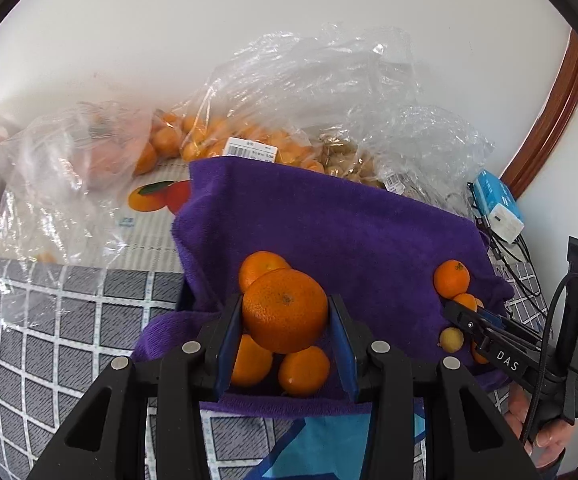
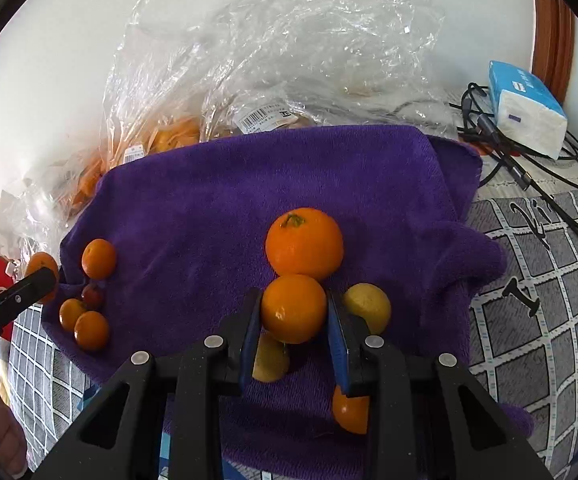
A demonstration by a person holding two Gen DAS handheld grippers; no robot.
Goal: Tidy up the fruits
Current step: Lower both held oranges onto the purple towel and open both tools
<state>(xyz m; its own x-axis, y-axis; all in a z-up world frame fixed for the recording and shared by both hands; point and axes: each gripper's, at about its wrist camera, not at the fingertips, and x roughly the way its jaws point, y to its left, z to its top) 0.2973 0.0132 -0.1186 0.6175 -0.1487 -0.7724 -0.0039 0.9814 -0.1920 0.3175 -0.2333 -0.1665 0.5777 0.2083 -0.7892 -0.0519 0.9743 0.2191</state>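
A purple towel (image 1: 329, 224) (image 2: 249, 184) lies on the table. My left gripper (image 1: 285, 320) is shut on a large orange (image 1: 285, 310), held above three more oranges (image 1: 303, 370) on the towel's left part. My right gripper (image 2: 293, 312) is shut on a smaller orange (image 2: 293, 308), just in front of a bigger orange (image 2: 304, 242), with yellow fruits (image 2: 369, 306) beside and under it. The right gripper also shows in the left wrist view (image 1: 461, 312) among small oranges (image 1: 451, 278). A cluster of small oranges (image 2: 91, 330) lies at the towel's left edge in the right wrist view.
Clear plastic bags with oranges (image 1: 209, 136) and other produce (image 2: 289, 52) lie behind the towel against the white wall. A blue tissue pack (image 2: 525, 108) and black cables (image 2: 529, 168) sit at the right. A grey checked cloth (image 1: 49, 320) covers the table.
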